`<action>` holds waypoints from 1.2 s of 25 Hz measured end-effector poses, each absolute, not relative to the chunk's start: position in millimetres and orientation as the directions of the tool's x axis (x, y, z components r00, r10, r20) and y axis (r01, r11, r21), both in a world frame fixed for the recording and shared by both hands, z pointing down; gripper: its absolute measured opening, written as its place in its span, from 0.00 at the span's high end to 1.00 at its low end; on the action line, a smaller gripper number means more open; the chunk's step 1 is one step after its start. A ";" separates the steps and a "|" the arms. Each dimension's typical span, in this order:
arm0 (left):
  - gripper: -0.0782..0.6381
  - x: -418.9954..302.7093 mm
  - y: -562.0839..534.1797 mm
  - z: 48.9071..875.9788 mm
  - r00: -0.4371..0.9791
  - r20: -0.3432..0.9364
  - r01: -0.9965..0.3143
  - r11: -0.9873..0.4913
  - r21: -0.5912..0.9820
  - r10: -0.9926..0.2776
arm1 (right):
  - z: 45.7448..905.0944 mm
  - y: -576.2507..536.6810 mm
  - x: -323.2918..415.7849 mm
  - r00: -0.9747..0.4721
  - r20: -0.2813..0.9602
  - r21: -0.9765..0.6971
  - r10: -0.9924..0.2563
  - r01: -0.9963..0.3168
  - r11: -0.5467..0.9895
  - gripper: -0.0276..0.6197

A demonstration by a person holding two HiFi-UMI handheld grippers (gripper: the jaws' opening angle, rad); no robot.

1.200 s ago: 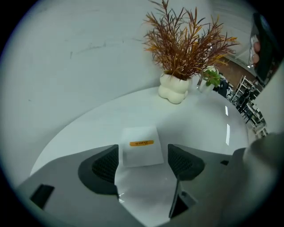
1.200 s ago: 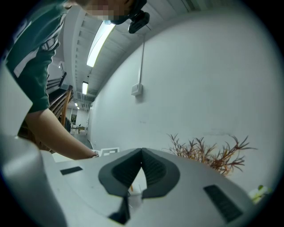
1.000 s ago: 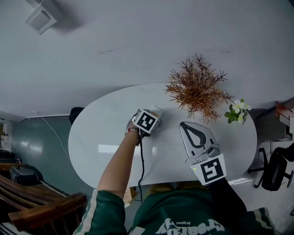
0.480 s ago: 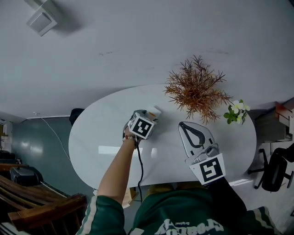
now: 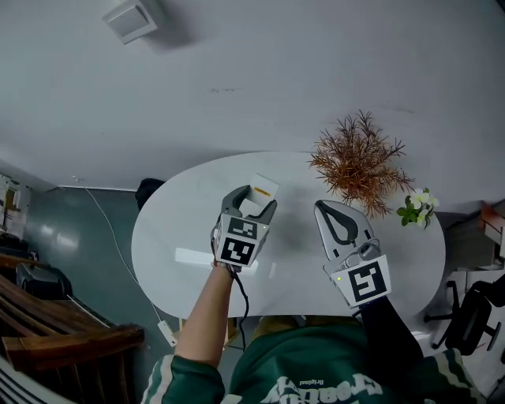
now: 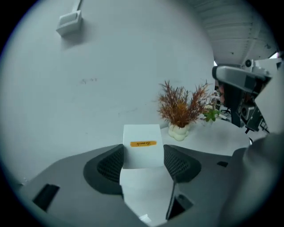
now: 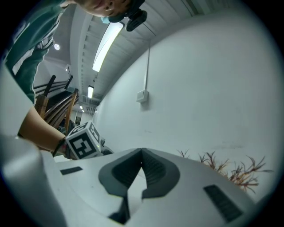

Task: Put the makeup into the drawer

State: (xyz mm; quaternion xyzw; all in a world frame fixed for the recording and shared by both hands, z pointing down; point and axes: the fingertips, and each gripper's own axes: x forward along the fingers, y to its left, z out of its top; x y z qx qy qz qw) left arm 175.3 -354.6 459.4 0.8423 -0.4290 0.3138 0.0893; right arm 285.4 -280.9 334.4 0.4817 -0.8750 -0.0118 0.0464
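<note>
Nearest the camera, the person's green top (image 5: 316,379) showed at the near edge of the white oval table (image 5: 173,237). Both forearms reached out over that edge.

The right gripper (image 5: 329,211) hung over the near right part of the table. Its jaws were clenched together with nothing between them, and it pointed towards the far edge.

The left gripper (image 5: 249,207) was over the middle of the table, just left of the right one and apart from it. Its jaws had just been closing, and they were grasping the white box (image 6: 142,135) of makeup. One dark ribbed pad pressed on each long side.

The box was held up off the table, with only wall behind it in the left gripper view. Its long axis ran along the jaws, pointing away from the person towards the far edge. Its far end stuck out past the fingertips. A small orange label (image 6: 143,143) sat across its upper face near that far end. The box's near part lay back between the jaws, towards the gripper's body.

Beyond the right gripper, by the far right edge, a rust-coloured dried plant (image 5: 359,162) stood in a pale pot (image 6: 179,131). A small white-flowered sprig (image 5: 418,207) stood just beside it at the right end.

Farther still rose the plain wall (image 5: 276,71), carrying a small square fitting (image 5: 130,20).
</note>
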 end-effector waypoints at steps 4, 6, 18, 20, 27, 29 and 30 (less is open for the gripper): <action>0.49 166.2 -345.7 407.9 0.428 0.487 -0.822 -0.552 -0.140 -0.761 | 317.6 -287.9 283.6 -0.543 0.031 0.127 -0.839 -0.831 0.542 0.95; 0.49 162.2 -339.8 385.4 0.413 0.437 -0.842 -0.517 -0.150 -0.799 | 313.7 -289.9 284.0 -0.540 0.029 0.139 -0.841 -0.831 0.538 0.95; 0.49 138.6 -299.1 299.7 0.327 0.195 -0.930 -0.352 -0.109 -0.925 | 295.5 -296.3 275.1 -0.555 -0.001 0.172 -0.832 -0.820 0.547 0.95; 0.49 131.9 -292.4 296.2 0.307 0.176 -0.938 -0.329 -0.112 -0.935 | 296.0 -294.0 269.9 -0.569 -0.002 0.176 -0.822 -0.809 0.560 0.95; 0.49 91.8 -262.5 290.4 0.225 0.148 -0.961 -0.244 -0.127 -0.963 | 296.4 -280.5 229.7 -0.634 0.000 0.179 -0.773 -0.761 0.624 0.95; 0.49 70.2 -248.4 289.7 0.187 0.145 -0.970 -0.206 -0.131 -0.972 | 297.5 -273.4 209.1 -0.657 0.004 0.172 -0.754 -0.742 0.648 0.95; 0.49 58.7 -240.4 289.5 0.170 0.146 -0.973 -0.189 -0.135 -0.975 | 297.8 -268.8 197.6 -0.669 0.005 0.166 -0.743 -0.732 0.660 0.95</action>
